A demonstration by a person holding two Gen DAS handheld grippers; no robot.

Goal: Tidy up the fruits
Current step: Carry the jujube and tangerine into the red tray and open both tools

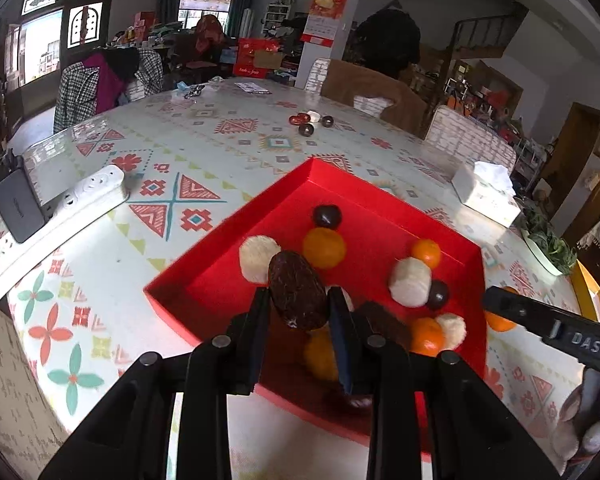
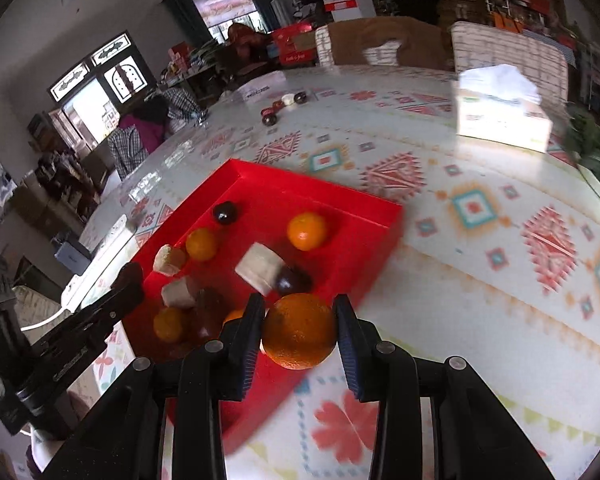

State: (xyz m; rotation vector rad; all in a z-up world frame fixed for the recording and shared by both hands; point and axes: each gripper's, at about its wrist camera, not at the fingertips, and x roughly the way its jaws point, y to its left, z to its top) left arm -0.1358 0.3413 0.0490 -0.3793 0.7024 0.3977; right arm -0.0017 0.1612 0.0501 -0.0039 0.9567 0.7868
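Note:
A red tray (image 1: 332, 184) on the patterned table holds several oranges, white fruit pieces and dark round fruits. My left gripper (image 1: 298, 300) is shut on a dark brown wrinkled fruit (image 1: 296, 292) and holds it above the tray's near side. My right gripper (image 2: 298, 316) is shut on an orange (image 2: 299, 330) over the tray's near right edge (image 2: 380, 256); that orange also shows in the left wrist view (image 1: 498, 322). The left gripper also appears at the left of the right wrist view (image 2: 128, 280).
A tissue box (image 1: 486, 190) stands beyond the tray to the right, a white power strip (image 1: 60, 216) and a dark device (image 1: 16, 208) to the left. A few small dark and red items (image 1: 310, 122) lie far back. Chairs ring the table.

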